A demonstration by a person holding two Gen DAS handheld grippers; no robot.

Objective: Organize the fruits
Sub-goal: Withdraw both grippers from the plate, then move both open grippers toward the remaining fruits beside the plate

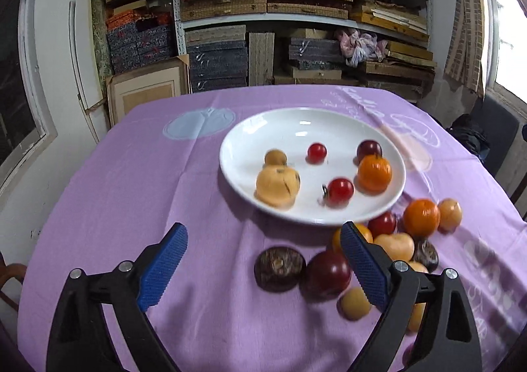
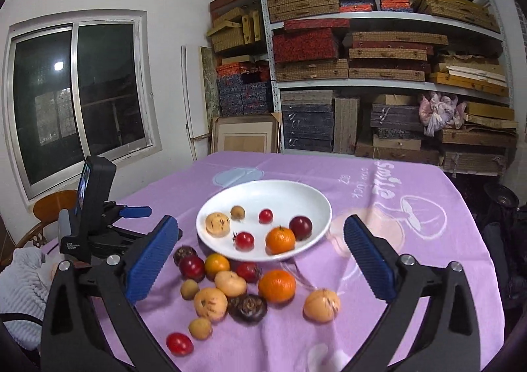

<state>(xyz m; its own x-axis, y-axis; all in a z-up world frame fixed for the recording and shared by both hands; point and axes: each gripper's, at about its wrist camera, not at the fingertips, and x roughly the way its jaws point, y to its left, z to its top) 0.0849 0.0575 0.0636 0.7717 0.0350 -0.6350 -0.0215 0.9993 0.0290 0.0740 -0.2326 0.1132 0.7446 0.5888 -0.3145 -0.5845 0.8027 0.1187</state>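
With the right gripper (image 2: 260,260) spread wide and empty above the loose fruit, drop straight onto the tangerine (image 2: 277,285) just below it, then lift to the white plate (image 2: 263,189) ahead; the left gripper (image 1: 263,268) is likewise agape.

Dim indoor light, plate (image 1: 296,128) glare, slightly blurred fruit, perhaps motion, fisheye-bent edges

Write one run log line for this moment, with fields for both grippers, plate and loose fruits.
left gripper: open, empty | right gripper: open, empty | plate: holds six fruits | loose fruits: on purple tablecloth beside plate
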